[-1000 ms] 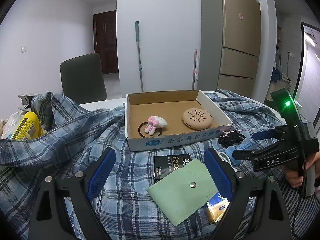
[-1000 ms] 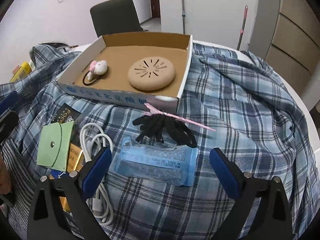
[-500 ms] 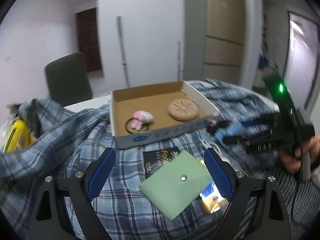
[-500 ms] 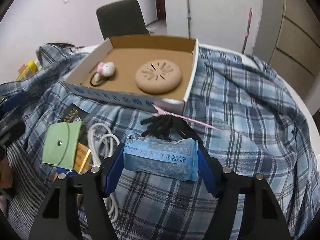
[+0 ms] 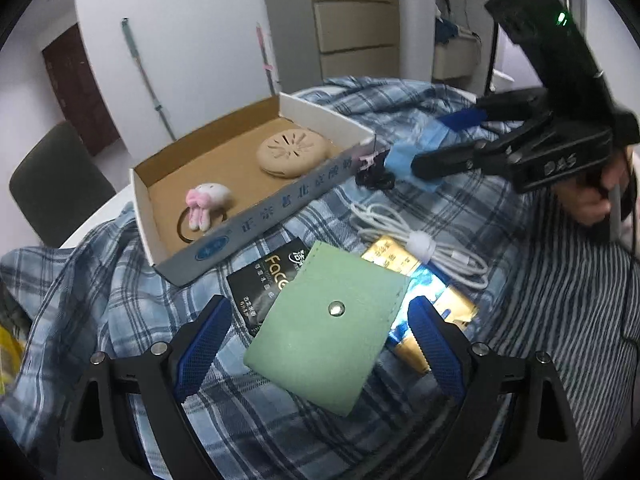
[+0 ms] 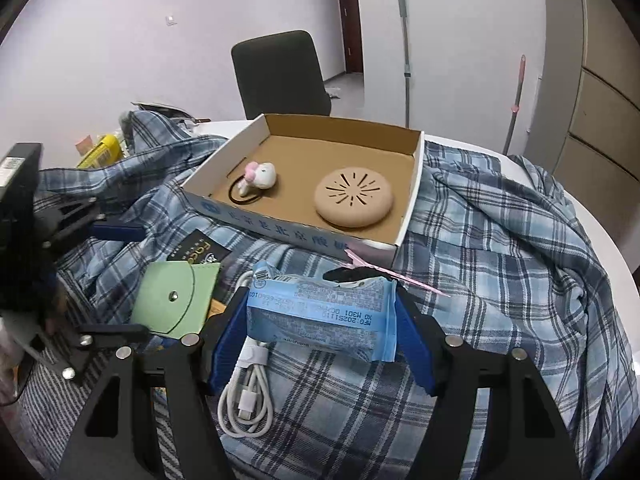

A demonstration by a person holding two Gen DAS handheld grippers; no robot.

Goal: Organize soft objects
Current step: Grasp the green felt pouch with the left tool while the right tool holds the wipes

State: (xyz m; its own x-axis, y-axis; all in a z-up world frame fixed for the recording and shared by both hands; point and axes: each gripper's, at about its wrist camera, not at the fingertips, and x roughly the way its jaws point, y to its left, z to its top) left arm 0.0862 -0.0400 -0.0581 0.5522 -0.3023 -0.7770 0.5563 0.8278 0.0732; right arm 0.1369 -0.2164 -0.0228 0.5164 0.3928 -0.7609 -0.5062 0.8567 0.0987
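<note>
A round table (image 6: 592, 216) is draped with a blue plaid shirt (image 6: 500, 248). On the shirt sits an open cardboard box (image 6: 412, 184), taken here as the landmark.

Inside the box, a small white and pink plush bunny (image 6: 260, 176) on a dark hair tie is seen at its left end, and a round tan cushion (image 6: 352, 200) at its right end.

The right hand-held gripper (image 6: 320, 320) is closed on a blue soft pack (image 6: 320, 312), pinched at both ends between the blue pads. The jaws have just been closing, with the pack between them. The pack is held off the shirt, in front of the box's near right corner. Behind it, at that corner, a black bundle (image 5: 374, 172) with a pink strip is partly hidden.

In front of the box's near wall lie a black sachet (image 5: 264, 276), a green snap pouch (image 5: 328, 332) overlapping it, a gold packet (image 5: 456, 304) beside the pouch, and a coiled white cable (image 5: 420, 244).

The left hand-held gripper (image 5: 320, 344) is open. Its blue pads (image 5: 204, 344) stand on either side of the green pouch without touching it.

Behind the box, a dark chair (image 6: 280, 76) is placed near the white wall. A yellow packet (image 6: 102, 150) lies well left of the box.
</note>
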